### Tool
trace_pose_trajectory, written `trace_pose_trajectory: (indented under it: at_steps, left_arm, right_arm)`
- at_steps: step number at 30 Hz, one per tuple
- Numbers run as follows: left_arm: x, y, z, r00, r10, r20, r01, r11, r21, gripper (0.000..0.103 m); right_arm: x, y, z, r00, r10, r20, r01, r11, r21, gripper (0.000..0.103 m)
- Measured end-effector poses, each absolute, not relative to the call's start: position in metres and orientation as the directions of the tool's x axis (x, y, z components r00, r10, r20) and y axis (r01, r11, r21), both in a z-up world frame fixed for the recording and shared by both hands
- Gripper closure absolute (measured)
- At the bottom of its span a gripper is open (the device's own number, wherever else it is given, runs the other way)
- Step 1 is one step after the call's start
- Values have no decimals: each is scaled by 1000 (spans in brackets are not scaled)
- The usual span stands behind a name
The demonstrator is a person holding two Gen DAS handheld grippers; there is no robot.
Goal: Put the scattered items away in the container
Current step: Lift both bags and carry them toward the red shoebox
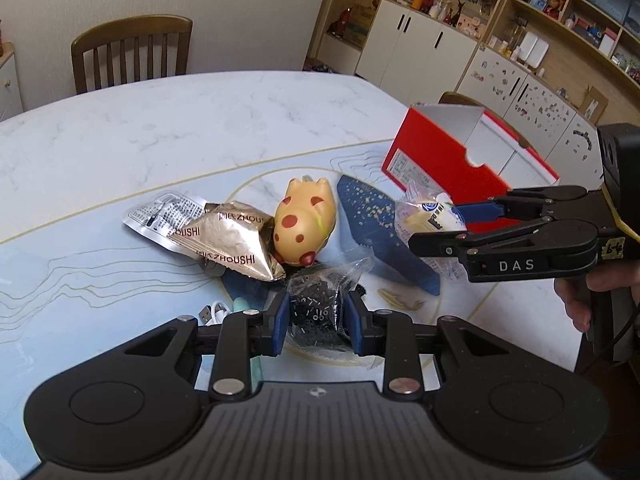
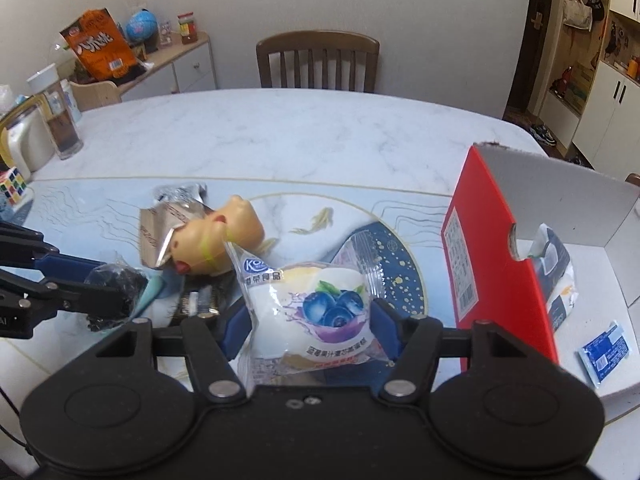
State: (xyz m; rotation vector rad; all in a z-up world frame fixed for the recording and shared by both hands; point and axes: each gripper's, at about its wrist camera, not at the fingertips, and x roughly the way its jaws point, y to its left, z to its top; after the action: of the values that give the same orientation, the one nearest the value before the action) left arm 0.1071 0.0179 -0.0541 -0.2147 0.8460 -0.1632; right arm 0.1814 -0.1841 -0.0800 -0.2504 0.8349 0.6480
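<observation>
My left gripper [image 1: 318, 320] is shut on a clear bag of small black beads [image 1: 320, 292], held just above the table. My right gripper [image 2: 310, 328] is shut on a blueberry cake packet [image 2: 316, 292], also off the table, left of the red box [image 2: 492, 248] with its white inside. In the left wrist view the right gripper [image 1: 436, 224] holds that packet [image 1: 420, 212] in front of the red box [image 1: 436, 156]. A yellow toy pig with red spots [image 1: 304, 224], a gold snack packet [image 1: 232, 244] and a silver packet [image 1: 160, 216] lie on the mat.
Inside the box lie a blue-and-white packet [image 2: 558, 276] and a small blue sachet [image 2: 604, 354]. A white USB cable [image 1: 214, 312] lies by my left fingers. A Rubik's cube [image 2: 12, 184] and a tumbler [image 2: 60, 120] stand far left. A chair [image 2: 318, 62] stands behind the table.
</observation>
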Motion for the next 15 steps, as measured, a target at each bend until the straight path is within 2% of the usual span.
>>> trace_pose_trajectory:
  at_steps: [15]
  left_arm:
    - [95, 4, -20, 690, -250, -679, 68, 957, -282, 74]
  right_arm:
    - [169, -208, -38, 506, 488, -711, -634, 770, 77, 42]
